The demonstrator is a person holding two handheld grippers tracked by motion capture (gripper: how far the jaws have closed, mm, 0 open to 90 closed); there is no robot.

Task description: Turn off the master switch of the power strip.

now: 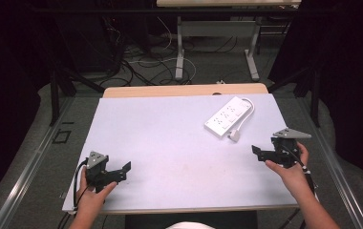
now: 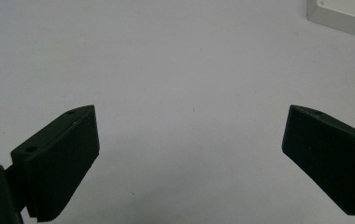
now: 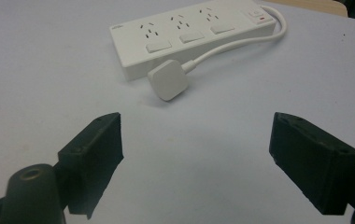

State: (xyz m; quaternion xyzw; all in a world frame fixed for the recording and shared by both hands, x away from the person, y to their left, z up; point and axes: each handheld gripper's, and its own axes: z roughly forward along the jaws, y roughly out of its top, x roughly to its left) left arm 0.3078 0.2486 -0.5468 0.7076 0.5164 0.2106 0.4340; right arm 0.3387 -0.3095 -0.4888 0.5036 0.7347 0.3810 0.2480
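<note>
A white power strip [image 1: 226,116] lies on the white table top [image 1: 170,143] at the back right, with its cable looped round to a white plug [image 1: 235,135] lying beside it. In the right gripper view the power strip [image 3: 189,35] and the plug [image 3: 167,79] lie just ahead of the jaws. My right gripper [image 1: 261,151] is held near the table's right edge, open and empty, a short way in front of the plug. My left gripper [image 1: 124,171] rests near the front left corner, open with nothing between its jaws. A corner of the strip [image 2: 341,14] shows far off in the left gripper view.
Beyond the table's far wooden edge [image 1: 184,89] there are cables on the floor [image 1: 141,67] and the legs of another table [image 1: 179,52]. Dark curtains stand at both sides.
</note>
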